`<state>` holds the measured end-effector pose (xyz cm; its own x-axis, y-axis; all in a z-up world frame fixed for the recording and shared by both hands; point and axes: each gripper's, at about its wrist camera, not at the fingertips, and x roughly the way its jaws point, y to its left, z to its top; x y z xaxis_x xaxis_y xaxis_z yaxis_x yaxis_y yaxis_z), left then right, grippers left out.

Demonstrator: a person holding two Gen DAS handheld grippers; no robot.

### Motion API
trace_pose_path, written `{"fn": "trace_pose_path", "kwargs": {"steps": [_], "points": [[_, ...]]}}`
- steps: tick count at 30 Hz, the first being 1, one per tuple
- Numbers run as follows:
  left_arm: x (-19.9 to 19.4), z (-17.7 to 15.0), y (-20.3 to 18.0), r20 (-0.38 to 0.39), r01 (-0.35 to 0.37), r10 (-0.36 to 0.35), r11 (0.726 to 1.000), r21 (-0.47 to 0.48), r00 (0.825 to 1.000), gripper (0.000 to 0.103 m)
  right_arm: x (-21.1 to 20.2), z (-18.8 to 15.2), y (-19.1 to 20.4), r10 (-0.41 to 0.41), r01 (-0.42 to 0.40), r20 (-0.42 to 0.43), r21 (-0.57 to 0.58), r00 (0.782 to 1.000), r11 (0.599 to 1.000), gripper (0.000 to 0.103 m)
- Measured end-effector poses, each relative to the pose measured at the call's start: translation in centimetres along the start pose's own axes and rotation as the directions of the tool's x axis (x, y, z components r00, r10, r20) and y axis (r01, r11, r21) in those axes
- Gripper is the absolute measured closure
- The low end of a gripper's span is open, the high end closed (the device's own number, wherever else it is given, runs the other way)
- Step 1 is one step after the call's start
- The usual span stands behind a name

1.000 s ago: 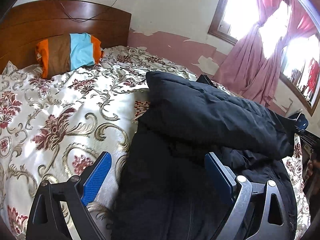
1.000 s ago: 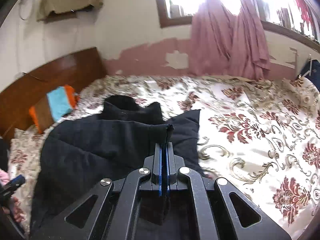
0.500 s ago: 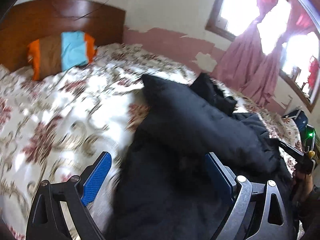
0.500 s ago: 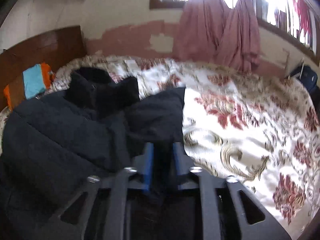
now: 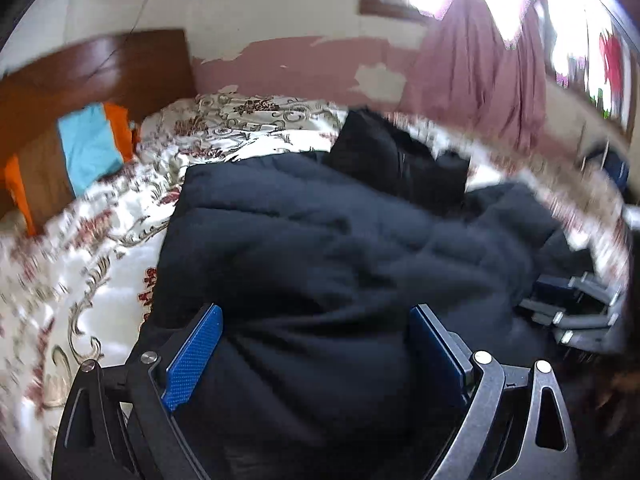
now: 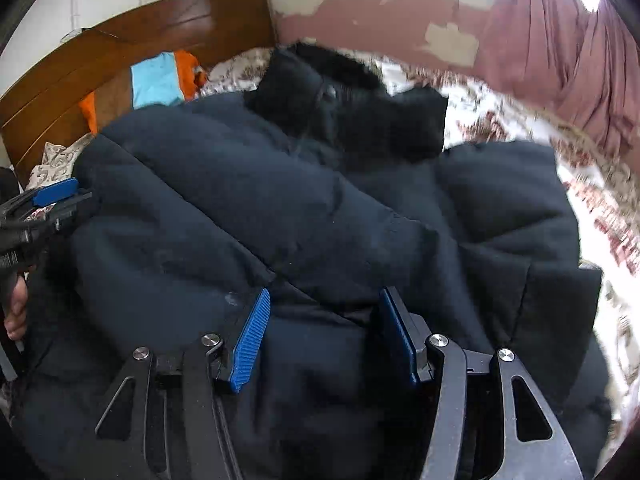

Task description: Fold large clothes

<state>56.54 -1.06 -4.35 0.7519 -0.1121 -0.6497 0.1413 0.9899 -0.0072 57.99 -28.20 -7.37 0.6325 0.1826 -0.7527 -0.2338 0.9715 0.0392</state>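
A large black padded jacket lies on the bed with its sleeves laid across its body and its furry hood at the far end. My left gripper hovers open over the jacket's near part, with only loose fabric under the wide gap. My right gripper hangs low over the jacket with its jaws opening. Cloth lies beneath them, and the pads do not press on it. Each gripper shows in the other's view: the right gripper at the right edge, the left gripper at the left edge.
The floral bedspread spreads out on both sides of the jacket. An orange, brown and blue pillow leans on the wooden headboard. Pink curtains hang by the window. A person's hand holds the left gripper.
The right gripper was shut on a sleeve end, has let it go and opened, and has sunk closer over the jacket. The left gripper, still open, has slid right over the jacket.
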Motion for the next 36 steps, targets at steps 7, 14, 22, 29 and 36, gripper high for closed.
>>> {"fn": "trace_pose_path", "kwargs": {"steps": [7, 14, 22, 29, 36], "points": [[1.7, -1.8, -2.0, 0.02, -0.157, 0.156, 0.978, 0.136, 0.988, 0.008, 1.7, -1.0, 0.4, -0.001, 0.001, -0.015, -0.009, 1.0, 1.0, 0.051], [3.0, -2.0, -2.4, -0.009, -0.212, 0.217, 0.96, 0.181, 0.976, 0.007, 3.3, -1.3, 0.8, -0.004, 0.004, -0.038, -0.013, 0.999, 1.0, 0.051], [2.9, -2.7, -2.7, 0.054, -0.234, 0.228, 0.953, 0.194, 0.972, 0.004, 3.1, -1.7, 1.0, 0.011, -0.011, -0.004, 0.003, 1.0, 1.0, 0.049], [1.7, -3.1, -1.6, 0.112, -0.155, 0.139, 0.977, 0.148, 0.984, 0.001, 2.1, -2.1, 0.5, 0.017, -0.017, 0.03, 0.015, 0.999, 1.0, 0.042], [-1.1, -0.6, 0.3, 0.048, -0.082, 0.076, 0.988, 0.134, 0.996, 0.0, -2.3, 0.3, -2.8, 0.012, -0.021, 0.073, 0.134, 0.997, 0.991, 0.038]]}}
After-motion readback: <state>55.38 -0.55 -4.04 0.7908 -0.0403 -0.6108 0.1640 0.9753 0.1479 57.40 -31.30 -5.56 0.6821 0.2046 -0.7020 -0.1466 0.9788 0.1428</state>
